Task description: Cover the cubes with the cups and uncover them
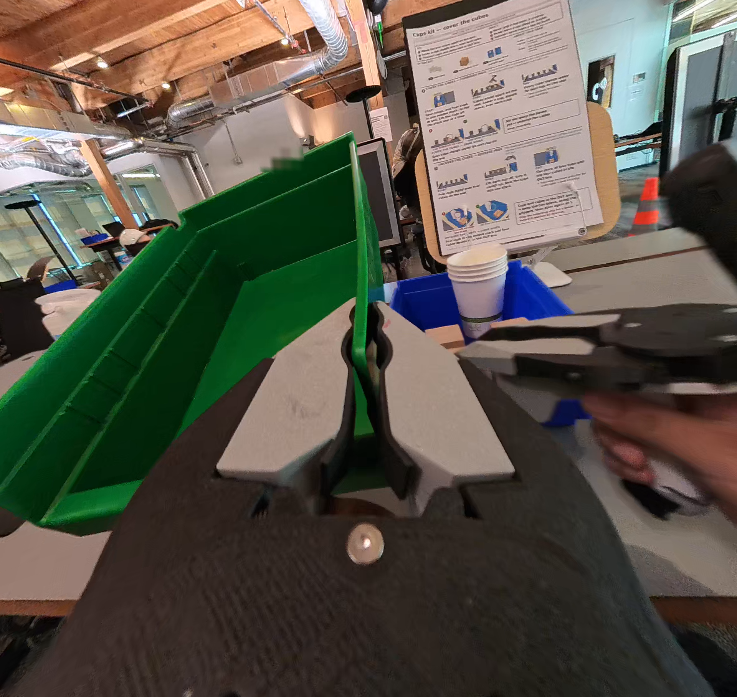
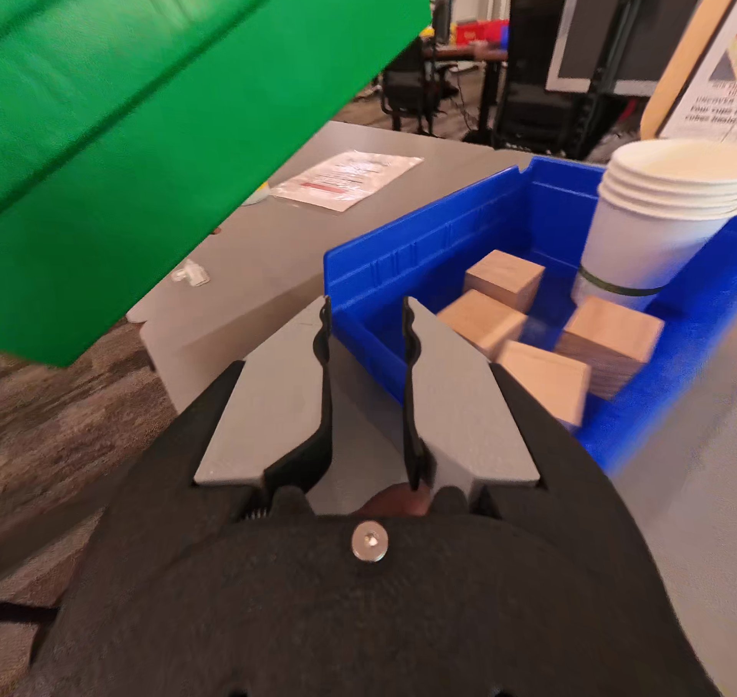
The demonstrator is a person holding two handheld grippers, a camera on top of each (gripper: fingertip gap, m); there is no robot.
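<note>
The left hand-held gripper [image 1: 369, 319] pinches the wall of a tilted green bin [image 1: 223, 319]; the right hand-held gripper [image 2: 367, 307] is spread, its jaws straddling the blue bin [image 2: 418, 247] corner

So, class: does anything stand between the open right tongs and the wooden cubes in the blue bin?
Yes. The blue bin's near corner wall lies between the right tongs and the cubes. Nothing covers them from above.

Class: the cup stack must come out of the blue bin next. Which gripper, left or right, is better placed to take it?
Probably the right gripper: open, nothing held, at the blue bin holding the cup stack. The left gripper is clamped on the green bin's wall.
</note>
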